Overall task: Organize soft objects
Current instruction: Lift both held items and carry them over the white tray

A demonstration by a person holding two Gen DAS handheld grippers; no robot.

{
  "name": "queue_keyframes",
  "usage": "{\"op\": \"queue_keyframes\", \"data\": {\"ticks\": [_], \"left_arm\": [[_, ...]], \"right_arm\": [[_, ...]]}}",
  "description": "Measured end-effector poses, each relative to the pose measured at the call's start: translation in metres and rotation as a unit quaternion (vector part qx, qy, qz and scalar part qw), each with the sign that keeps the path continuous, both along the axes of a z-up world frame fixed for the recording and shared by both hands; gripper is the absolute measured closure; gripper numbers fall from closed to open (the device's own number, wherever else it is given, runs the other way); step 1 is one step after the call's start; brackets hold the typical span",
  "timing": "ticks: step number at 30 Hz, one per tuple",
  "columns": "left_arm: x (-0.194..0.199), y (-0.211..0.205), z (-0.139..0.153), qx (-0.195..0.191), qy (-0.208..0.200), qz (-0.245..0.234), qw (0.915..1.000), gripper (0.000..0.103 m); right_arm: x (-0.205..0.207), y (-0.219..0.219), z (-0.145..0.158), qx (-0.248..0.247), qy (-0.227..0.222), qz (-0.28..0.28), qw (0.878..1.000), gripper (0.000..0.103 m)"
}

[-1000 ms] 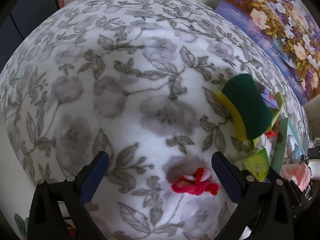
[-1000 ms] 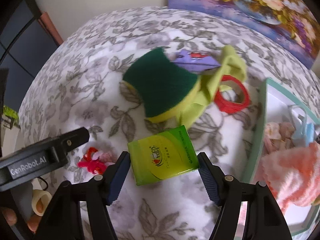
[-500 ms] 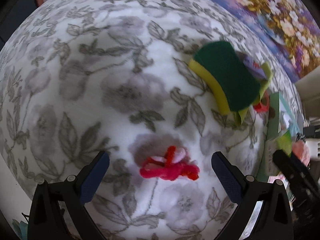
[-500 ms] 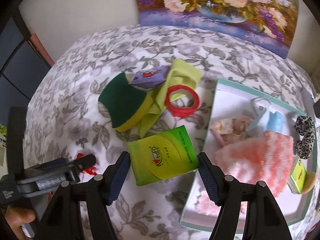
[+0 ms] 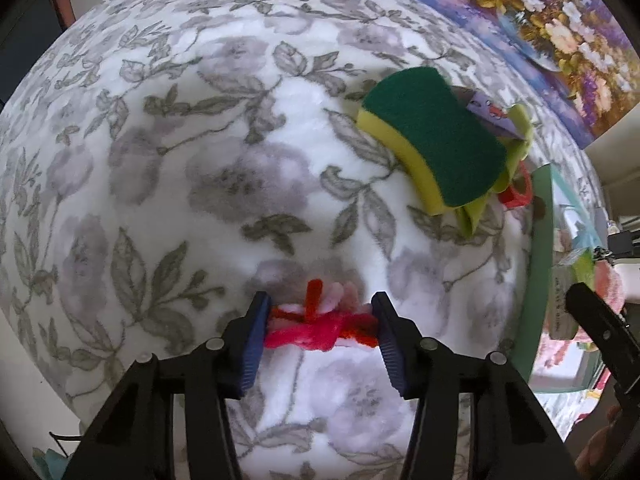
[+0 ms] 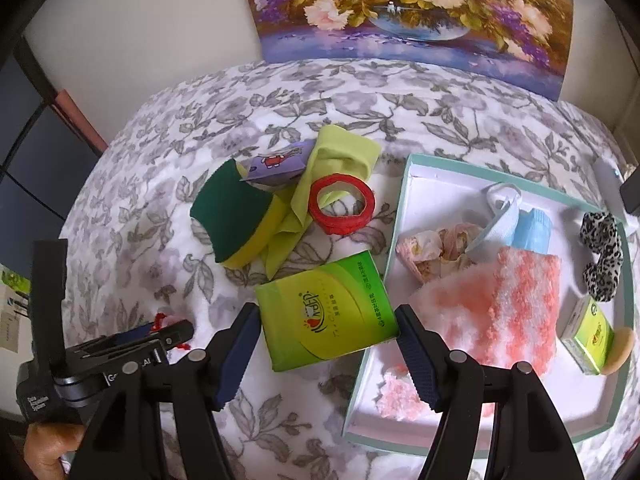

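Our left gripper jaws have just been closing and now squeeze the fuzzy red-pink bundle on the near flowery blanket. Our right gripper holds the green tissue pack just left of the box. The bundle is loose, so a strand could slip out when we lift.

Pink-red fuzzy bundle lies on floral blanket.

Your left gripper and right gripper are black plastic frames with silver screws at the joints. Each finger ends in a ribbed dark-blue pad. White lettering marks the left gripper's side.
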State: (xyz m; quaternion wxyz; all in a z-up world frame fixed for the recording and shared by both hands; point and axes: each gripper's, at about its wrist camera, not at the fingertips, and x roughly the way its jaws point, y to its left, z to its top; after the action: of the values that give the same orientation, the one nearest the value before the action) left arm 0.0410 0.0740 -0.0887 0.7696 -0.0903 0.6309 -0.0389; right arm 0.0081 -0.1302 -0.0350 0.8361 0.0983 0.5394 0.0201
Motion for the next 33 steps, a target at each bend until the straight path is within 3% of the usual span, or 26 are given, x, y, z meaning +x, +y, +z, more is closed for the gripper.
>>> {"op": "queue_keyframes", "data": {"ticks": [9, 18, 25, 33], "left_arm": [[-0.001, 0.002, 0.012, -0.009, -0.017, 0.004, 0.9998, 0.051], [-0.001, -0.005, 0.065, -0.018, -0.082, -0.001, 0.9965, 0.051], [0.008, -0.055, 0.119, -0.03, -0.123, -0.052, 0.9906, 0.051], [0.001, -0.143, 0.143, -0.054, -0.147, -0.128, 0.9794, 0.051]], "right_arm": [[-0.008, -0.01, 0.01, 0.037, -0.011, -0.025, 0.999, 0.032], [-0.026, -0.033, 0.047, 0.044, -0.072, -0.061, 0.995, 0.032], [-0.032, -0.061, 0.056, 0.05, -0.088, -0.103, 0.99, 0.032], [-0.045, -0.109, 0.058, 0.034, -0.095, -0.165, 0.981, 0.032]]}}
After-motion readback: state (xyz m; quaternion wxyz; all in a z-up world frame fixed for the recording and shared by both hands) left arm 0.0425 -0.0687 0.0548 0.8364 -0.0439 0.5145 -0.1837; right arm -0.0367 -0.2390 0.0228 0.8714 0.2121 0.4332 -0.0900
